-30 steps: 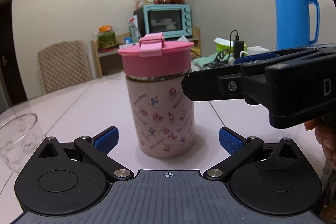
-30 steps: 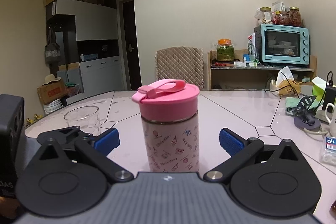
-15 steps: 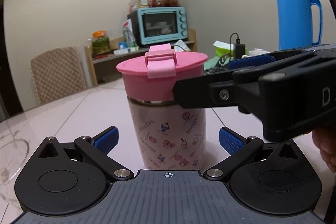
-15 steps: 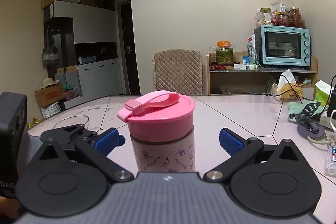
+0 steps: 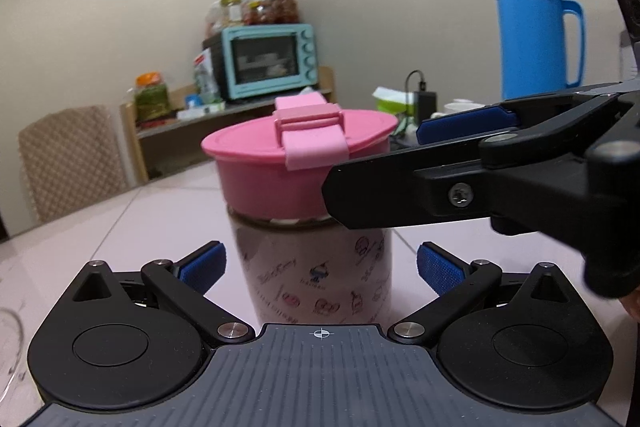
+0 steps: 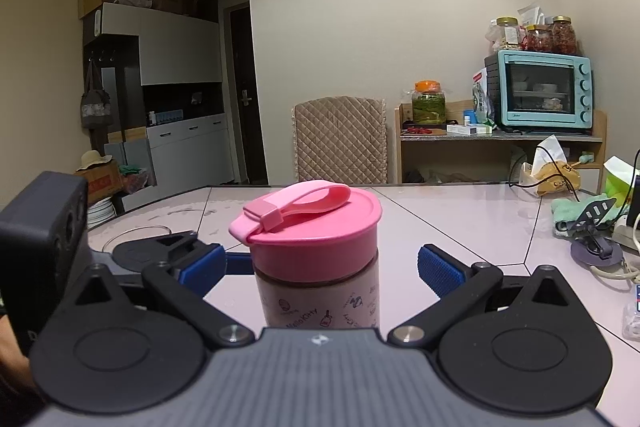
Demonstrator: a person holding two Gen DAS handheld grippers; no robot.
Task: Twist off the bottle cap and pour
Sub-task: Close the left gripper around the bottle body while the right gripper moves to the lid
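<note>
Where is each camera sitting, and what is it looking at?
Left wrist view: sits on the left tongs, low, facing the bottle side-on; the right tongs reach in at the pink cap.
Right wrist view: sits on the right tongs, higher, level with the pink cap; the left tongs show at left.
Both share the bottle, cap and turquoise toaster oven.

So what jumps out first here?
A patterned cup with a bright pink lid stands on the table, right between the open blue-tipped fingers of the right claw. The left claw is open around its body too. Behind, a tall blue flask and a turquoise oven.
</note>
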